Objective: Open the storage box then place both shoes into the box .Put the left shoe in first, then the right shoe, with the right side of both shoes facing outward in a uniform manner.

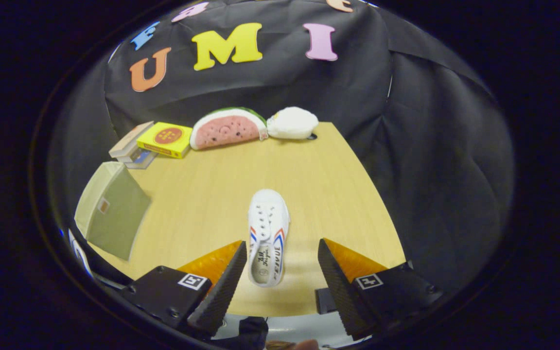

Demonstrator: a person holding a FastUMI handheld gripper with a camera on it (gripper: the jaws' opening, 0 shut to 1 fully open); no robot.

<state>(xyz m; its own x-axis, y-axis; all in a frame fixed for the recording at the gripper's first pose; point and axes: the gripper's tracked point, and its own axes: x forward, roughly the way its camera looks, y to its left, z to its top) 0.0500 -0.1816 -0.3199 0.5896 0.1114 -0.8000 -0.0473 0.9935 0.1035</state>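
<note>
Hand-held gripper (280, 272) spread wide, holding nothing; fingers (221, 287) ribbed on their inner faces. One white shoe (268, 236) lies flat on the tabletop (202, 194), lower centre of frame, heel between the fingers and closer to the left one, toe pointing away. Canvas upper, laces, striped side trim, pale rubber sole.

Storage box (110, 214) at left of frame, well apart from the shoe: soft olive fabric, squarish. Cannot tell whether its lid is open.

Risks, judged:
- Shoe sits off-centre in the gap; closing now could nudge it sideways or catch the heel unevenly.
- Soft canvas may collapse under the pinch, so the shoe could tilt or slip.
- Wrong facing in the box if the shoe twists while carried.

Top of frame: yellow box (166, 139) on stacked books (129, 146), plush watermelon slice (229, 127), white plush (292, 122).
</note>
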